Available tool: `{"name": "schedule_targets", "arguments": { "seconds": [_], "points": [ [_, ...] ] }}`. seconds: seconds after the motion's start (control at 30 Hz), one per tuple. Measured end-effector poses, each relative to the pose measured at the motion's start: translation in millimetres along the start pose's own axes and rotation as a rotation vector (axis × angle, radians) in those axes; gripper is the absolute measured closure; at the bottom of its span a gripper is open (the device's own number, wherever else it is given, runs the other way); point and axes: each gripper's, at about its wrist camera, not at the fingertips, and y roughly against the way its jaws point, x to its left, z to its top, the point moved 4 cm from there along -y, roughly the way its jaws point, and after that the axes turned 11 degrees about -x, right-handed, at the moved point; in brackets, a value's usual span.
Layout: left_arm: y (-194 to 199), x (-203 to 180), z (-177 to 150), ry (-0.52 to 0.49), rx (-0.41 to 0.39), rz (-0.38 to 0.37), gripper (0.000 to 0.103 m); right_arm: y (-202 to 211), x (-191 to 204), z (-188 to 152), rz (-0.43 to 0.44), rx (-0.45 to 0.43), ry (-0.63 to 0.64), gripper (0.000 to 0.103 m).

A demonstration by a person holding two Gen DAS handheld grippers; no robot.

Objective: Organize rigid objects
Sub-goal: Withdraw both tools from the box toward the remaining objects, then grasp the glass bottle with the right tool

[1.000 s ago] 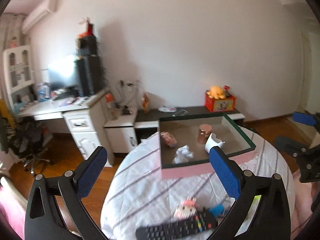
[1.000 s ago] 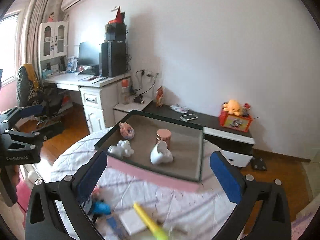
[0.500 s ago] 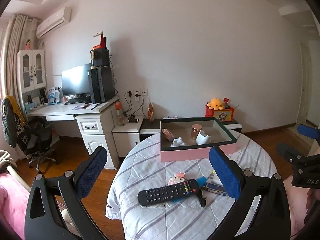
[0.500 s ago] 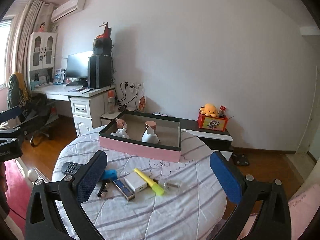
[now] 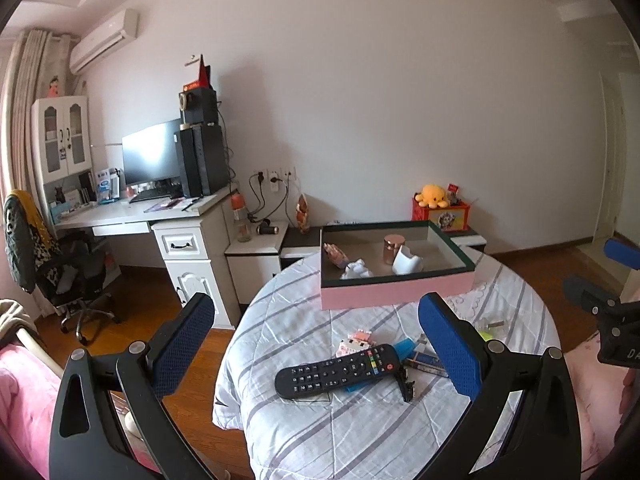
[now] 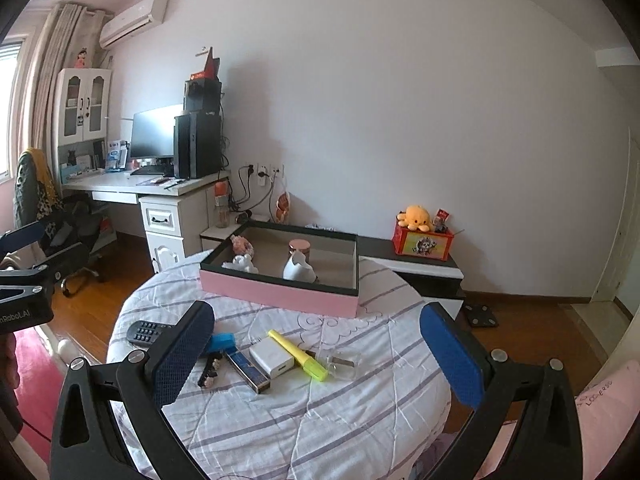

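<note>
A black remote control (image 5: 338, 370) lies flat on the round tabletop (image 5: 320, 432), which is covered with a striped white cloth. In the left wrist view its long axis runs left to right with a slight upward slant, and the end with the coloured buttons points right, toward a small pink-and-white block toy (image 5: 354, 344) and a blue item (image 5: 406, 347) just beside it. In the right wrist view only the remote's keypad end (image 6: 146, 332) shows past the near finger.

Next to these lies a loose cluster: a small black clip-like piece (image 6: 210, 372), a dark blue flat box (image 6: 246, 370) angled down to the right, a white power bank (image 6: 271, 360), a yellow highlighter (image 6: 298, 355) whose long axis slants from upper left to lower right, and a clear plastic case (image 6: 344, 362).

Farther back on the tabletop sits a pink box (image 6: 280, 294) with a dark rim. Inside it are a copper-coloured jar (image 6: 300, 247), a white broken-shell-shaped holder (image 6: 298, 270), a white figurine (image 6: 242, 263) and a pinkish shell (image 6: 243, 245).

The left claw (image 5: 316, 344) hangs above the near edge of the tabletop, its blue pads spread wide and holding nothing. The right claw (image 6: 316, 354) hangs likewise over the cluster, spread wide and empty.

Behind stand a white desk (image 5: 132, 216) with a monitor (image 5: 152, 156) and an orange plush (image 6: 416, 216) on a red box.
</note>
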Motion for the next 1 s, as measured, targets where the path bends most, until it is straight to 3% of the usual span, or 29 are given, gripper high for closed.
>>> {"name": "schedule_targets", "arguments": {
  "seconds": [0.43,0.77,1.0],
  "points": [
    [-50,-28,-34,-0.037,0.121,-0.038,0.000,-42,-19,-42,-0.009,0.120,-0.013,0.000],
    [-96,-43,-82,-0.077,0.270,-0.058,0.000,-95,-46,-108,-0.018,0.307,-0.043,0.000],
    [-107,-39,-98,-0.070,0.322,-0.079,0.000,-117,-34,-123,0.030,0.352,-0.009,0.000]
  ]
}}
